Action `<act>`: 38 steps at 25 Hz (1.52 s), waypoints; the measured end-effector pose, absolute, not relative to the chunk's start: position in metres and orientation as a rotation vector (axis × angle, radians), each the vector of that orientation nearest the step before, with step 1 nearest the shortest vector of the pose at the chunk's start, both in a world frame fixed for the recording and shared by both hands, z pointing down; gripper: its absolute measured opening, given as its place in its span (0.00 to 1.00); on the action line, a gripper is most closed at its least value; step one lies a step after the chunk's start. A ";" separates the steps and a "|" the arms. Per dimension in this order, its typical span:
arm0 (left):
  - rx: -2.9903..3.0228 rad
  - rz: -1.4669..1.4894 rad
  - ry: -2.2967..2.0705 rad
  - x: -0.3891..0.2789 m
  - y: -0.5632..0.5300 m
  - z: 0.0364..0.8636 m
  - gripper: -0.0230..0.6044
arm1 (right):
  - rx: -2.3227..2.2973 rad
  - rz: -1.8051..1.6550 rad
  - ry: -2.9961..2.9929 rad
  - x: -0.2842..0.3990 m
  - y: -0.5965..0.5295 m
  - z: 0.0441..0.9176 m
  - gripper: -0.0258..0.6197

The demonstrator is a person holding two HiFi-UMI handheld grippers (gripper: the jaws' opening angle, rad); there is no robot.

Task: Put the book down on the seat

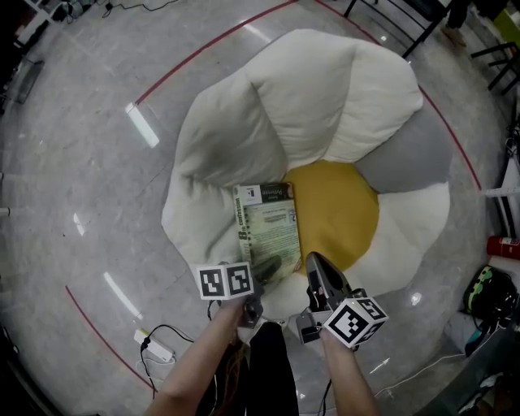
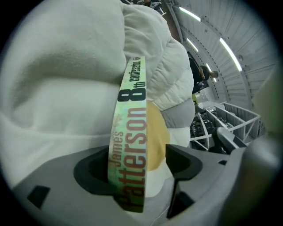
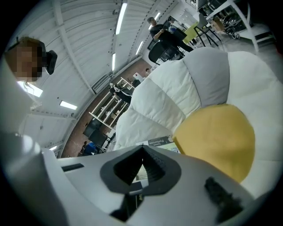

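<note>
A green paperback (image 1: 266, 231) lies on the flower-shaped seat (image 1: 309, 89), half on a white petal and half beside the yellow centre (image 1: 337, 215). My left gripper (image 1: 268, 268) reaches the book's near edge. In the left gripper view the book's spine (image 2: 132, 128) stands between the jaws of the left gripper (image 2: 138, 170); the right jaw stands clear of it with a gap, so the gripper is open. My right gripper (image 1: 313, 264) hovers just right of the book with nothing in it, over the seat's front edge. Its jaws (image 3: 141, 170) meet, and the book (image 3: 154, 143) shows beyond them.
A red line (image 1: 203, 49) circles the seat on the grey polished floor. A white power adapter (image 1: 158, 349) with a black cable lies at the lower left. A red canister (image 1: 504, 246) and a green-black object (image 1: 486, 292) sit at the right edge; black furniture legs (image 1: 422, 16) stand at the top right.
</note>
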State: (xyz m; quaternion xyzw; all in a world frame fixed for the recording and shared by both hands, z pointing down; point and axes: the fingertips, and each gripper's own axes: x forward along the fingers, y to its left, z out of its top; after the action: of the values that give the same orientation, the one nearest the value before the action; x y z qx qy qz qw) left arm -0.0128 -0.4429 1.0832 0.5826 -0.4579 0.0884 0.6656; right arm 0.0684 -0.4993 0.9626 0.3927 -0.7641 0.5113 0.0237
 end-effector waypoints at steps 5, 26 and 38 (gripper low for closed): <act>1.302 0.207 -1.034 -0.021 -0.420 1.074 0.59 | 1.215 1.578 -2.370 0.059 -0.483 0.951 0.06; 1.426 0.207 -1.029 -0.062 -0.328 0.944 0.31 | 1.282 1.580 -2.372 0.017 -0.372 0.852 0.06; 1.566 0.323 -0.999 -0.057 -0.272 0.789 0.07 | 1.370 1.617 -2.356 0.020 -0.295 0.723 0.06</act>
State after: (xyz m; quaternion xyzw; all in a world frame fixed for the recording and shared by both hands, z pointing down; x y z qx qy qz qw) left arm -0.0566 -0.2722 0.7892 0.6721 -0.4287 0.1384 0.5876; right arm 0.0203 -0.2953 0.7227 0.4322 -0.7434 0.5102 -0.0139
